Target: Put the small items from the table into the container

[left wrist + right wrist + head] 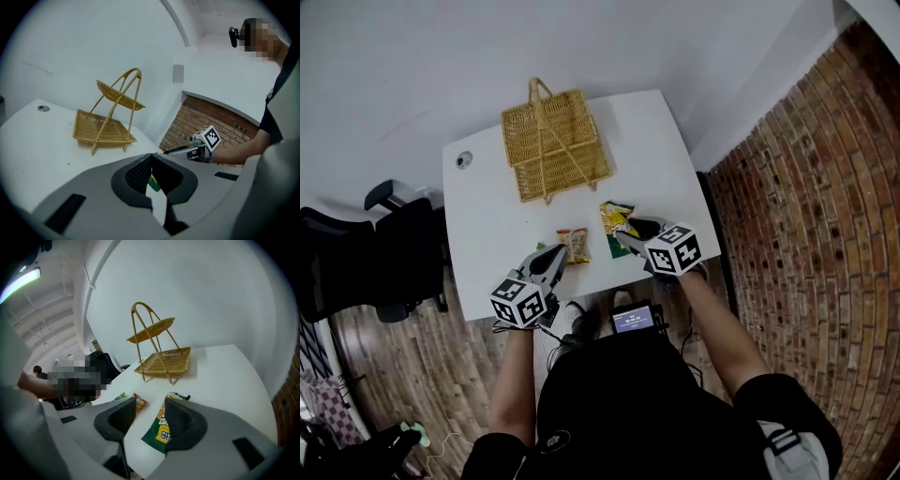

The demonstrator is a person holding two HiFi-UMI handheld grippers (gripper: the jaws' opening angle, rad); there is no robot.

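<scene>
- The table (487, 206) was white, with a two-tier wicker basket (553, 141) standing at its far side and nothing seen in it.
- The green packet (616, 221) lay flat on the table near the near edge, right of centre and well apart from the basket.
- The right gripper (621, 236) pointed down at that packet with its jaws standing wide.
- In the right gripper view the green packet (161, 432) lay between the jaws of the right gripper (150, 411). It was partly hidden behind the right jaw, and neither pad pressed on it.
- The orange packet (575, 245) lay just left of the green packet, apart from it.
- The left gripper (560, 251) was low over the near edge, its tip just beside the orange packet's left side.
- The left gripper (151, 157) had its jaws closed together at the tips.
- A green item (153, 183) showed through the gap behind those tips; contact could not be told.
</scene>
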